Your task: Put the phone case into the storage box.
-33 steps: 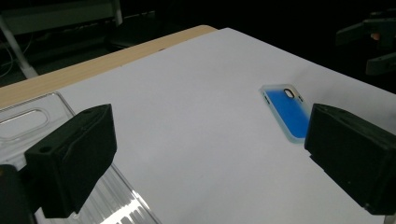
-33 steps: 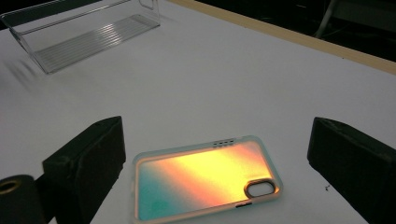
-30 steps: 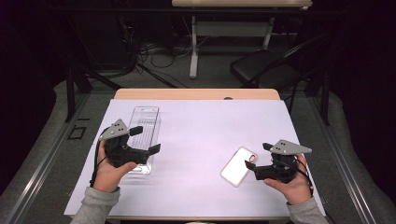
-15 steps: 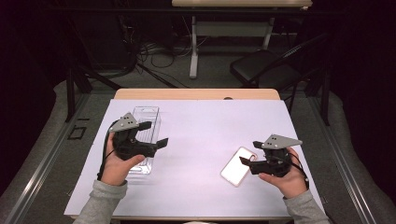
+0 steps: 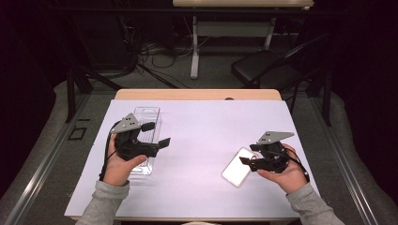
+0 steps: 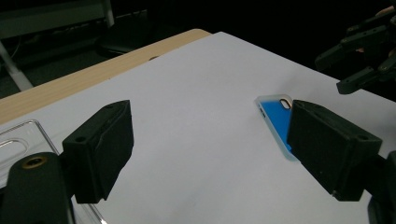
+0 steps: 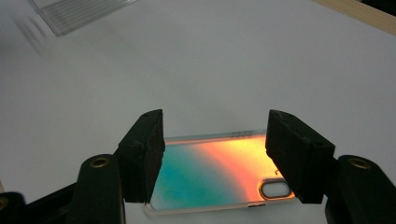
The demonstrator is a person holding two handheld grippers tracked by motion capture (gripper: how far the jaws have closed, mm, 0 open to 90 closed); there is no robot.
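Phone case (image 7: 219, 175), iridescent with a camera cutout, is lying flat on the white table cover (image 5: 206, 136) at about four o'clock from the table's centre. Right gripper (image 5: 248, 161) is straddling it, jaws having just been closing with the case between them, seemingly not yet pressing. Left gripper (image 5: 157, 134), at nine o'clock, is hovering over the clear plastic box (image 5: 149, 117), jaws spread and narrowing, nothing between.
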